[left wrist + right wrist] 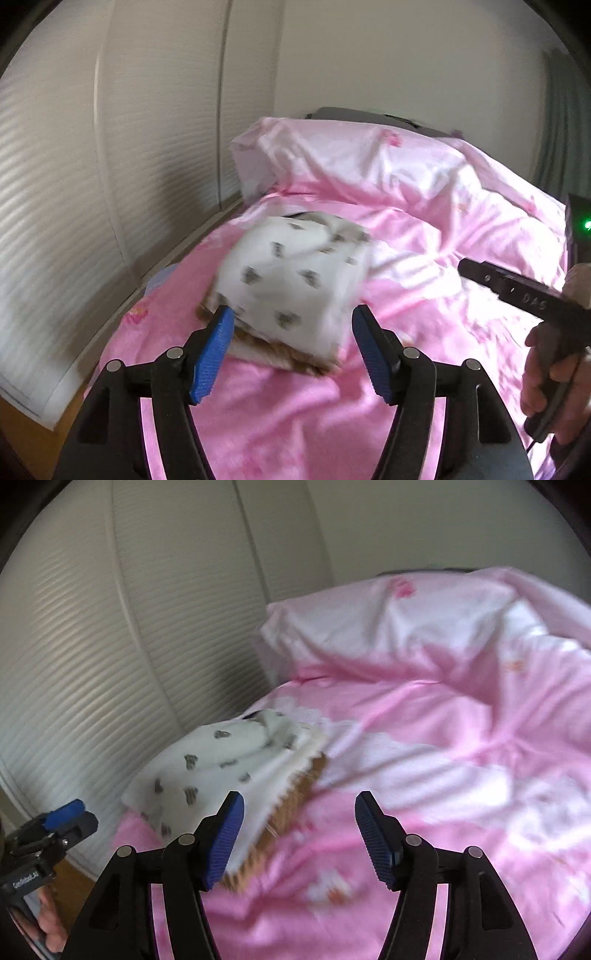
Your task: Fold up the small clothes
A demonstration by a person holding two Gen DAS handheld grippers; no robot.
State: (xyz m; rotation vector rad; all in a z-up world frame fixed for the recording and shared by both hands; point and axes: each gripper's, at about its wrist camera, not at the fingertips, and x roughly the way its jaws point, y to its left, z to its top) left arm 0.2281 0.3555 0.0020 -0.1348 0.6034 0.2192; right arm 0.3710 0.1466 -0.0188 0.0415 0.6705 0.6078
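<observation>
A ribbed white wardrobe (pixel 74 184) flanks the rumpled satiny pink duvet (pixel 424 221). The folded white spotted garment (pixel 291 280), brown-edged, lies there; left gripper (pixel 293 350) and right gripper (pixel 299 834) both gape wide, empty.

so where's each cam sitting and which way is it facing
Left wrist: on the left gripper, looking forward and down at the folded white garment on the pink bedding; a hand holding the right gripper shows at right.
Right wrist: on the right gripper, facing the same bed; left gripper at lower left.
Shared: garment, bedding, wardrobe doors.
</observation>
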